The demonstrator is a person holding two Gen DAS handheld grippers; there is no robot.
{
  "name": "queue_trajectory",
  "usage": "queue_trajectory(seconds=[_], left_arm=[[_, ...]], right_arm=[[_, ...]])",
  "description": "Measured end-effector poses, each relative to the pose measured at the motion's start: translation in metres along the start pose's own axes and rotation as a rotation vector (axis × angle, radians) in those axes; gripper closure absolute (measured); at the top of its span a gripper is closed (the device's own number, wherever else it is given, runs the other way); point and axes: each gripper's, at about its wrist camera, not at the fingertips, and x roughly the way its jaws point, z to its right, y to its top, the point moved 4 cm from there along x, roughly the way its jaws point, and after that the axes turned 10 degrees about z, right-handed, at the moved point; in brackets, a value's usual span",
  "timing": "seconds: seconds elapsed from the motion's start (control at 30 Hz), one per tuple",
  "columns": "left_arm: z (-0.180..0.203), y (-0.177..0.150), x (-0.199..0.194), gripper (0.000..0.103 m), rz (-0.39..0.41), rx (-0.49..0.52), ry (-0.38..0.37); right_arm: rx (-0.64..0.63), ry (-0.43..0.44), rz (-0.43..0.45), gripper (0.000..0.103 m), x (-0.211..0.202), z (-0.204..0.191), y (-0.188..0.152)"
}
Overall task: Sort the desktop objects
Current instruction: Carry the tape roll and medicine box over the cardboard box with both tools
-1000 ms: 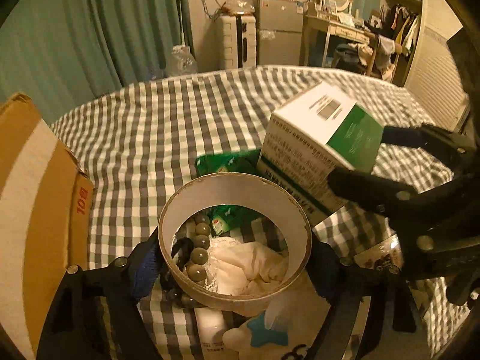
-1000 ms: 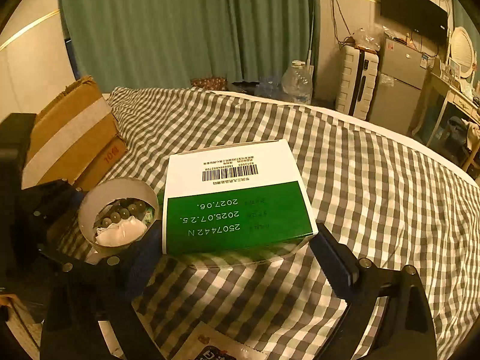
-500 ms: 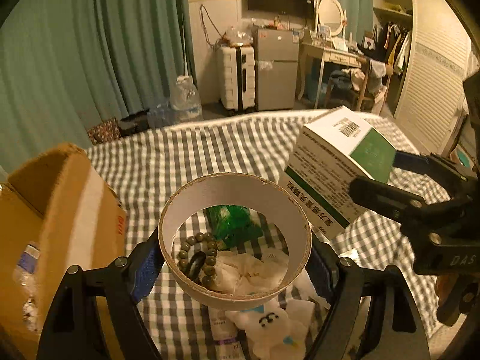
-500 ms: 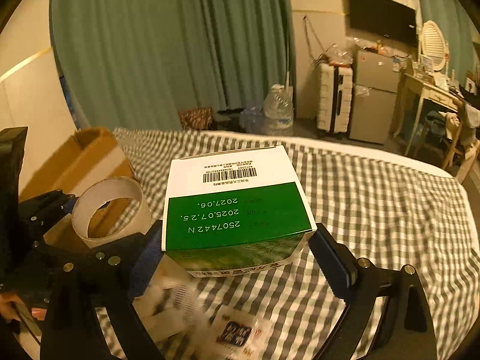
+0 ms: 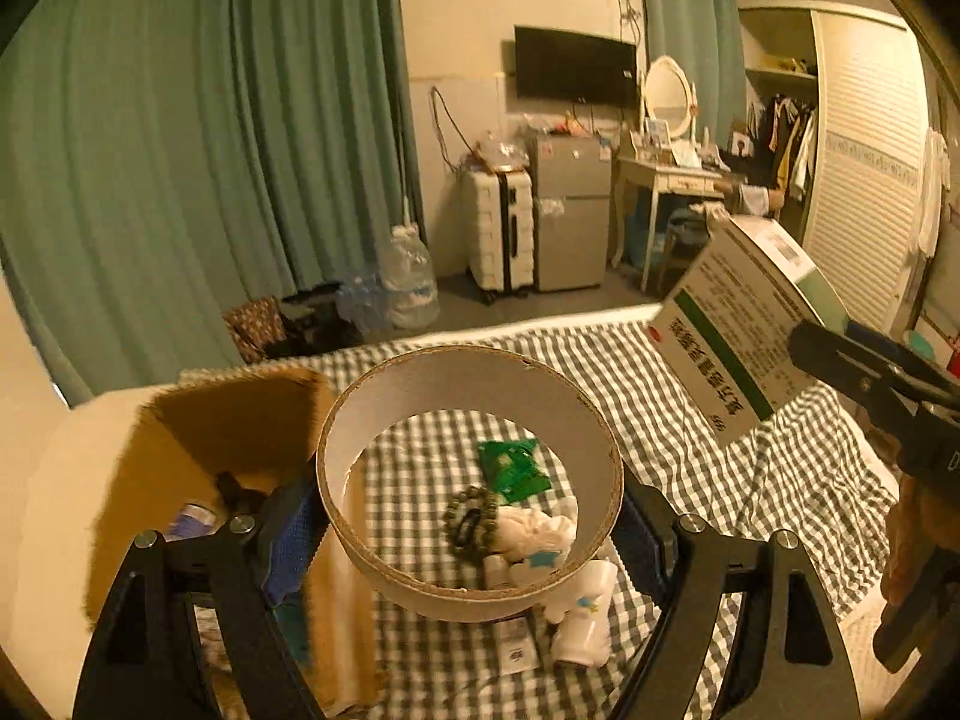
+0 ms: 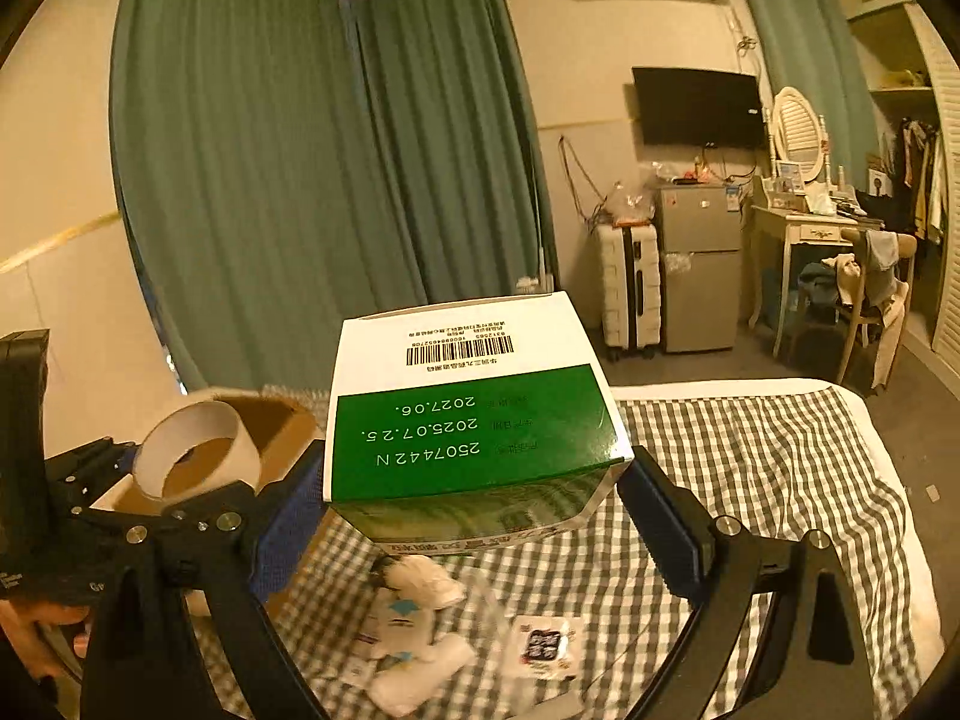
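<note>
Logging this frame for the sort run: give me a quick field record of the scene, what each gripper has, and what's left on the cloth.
surface: checked cloth
left gripper: shut on cardboard ring, held in the air
right gripper: shut on green and white box, held in the air
bin: open cardboard carton, on the left
left on the cloth: green packet, bead bracelet, white cloth wad, small white bottle
</note>
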Motion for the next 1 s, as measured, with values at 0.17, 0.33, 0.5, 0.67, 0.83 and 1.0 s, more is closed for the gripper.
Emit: queue_trajectory(seconds=[0.17,0.33,0.5,0.67,0.83,1.0], left_arm=[[-0.018,0.017,-0.04,0.019,0.057,-0.001,0.028],[-0.043,0.031,-0.081,0.019,0.121,0.006,0.061],[-0.065,0.034,-0.108,0.019,0.157,-0.001,0.087],[-0.086,0.035,-0.119,0.019,0.182,-0.008,0.095],[-0.114,0.027,-0.121,0.019,0.187,-0.041,0.103],[-0.133,0.02,-0.109,0.019,0.183,-0.038,0.118]], right_arm=[[0.003,-0.004,0.055,0.01,-0.039,-0.024,0.008],[0.008,-0.001,0.105,0.01,-0.07,-0.038,0.019],[0.031,-0.004,0.145,0.01,-0.095,-0.052,0.03],[0.005,-0.021,0.172,0.01,-0.11,-0.07,0.036],[0.001,-0.025,0.177,0.01,-0.113,-0.086,0.036],[-0.002,-0.017,0.163,0.01,-0.103,-0.106,0.035]])
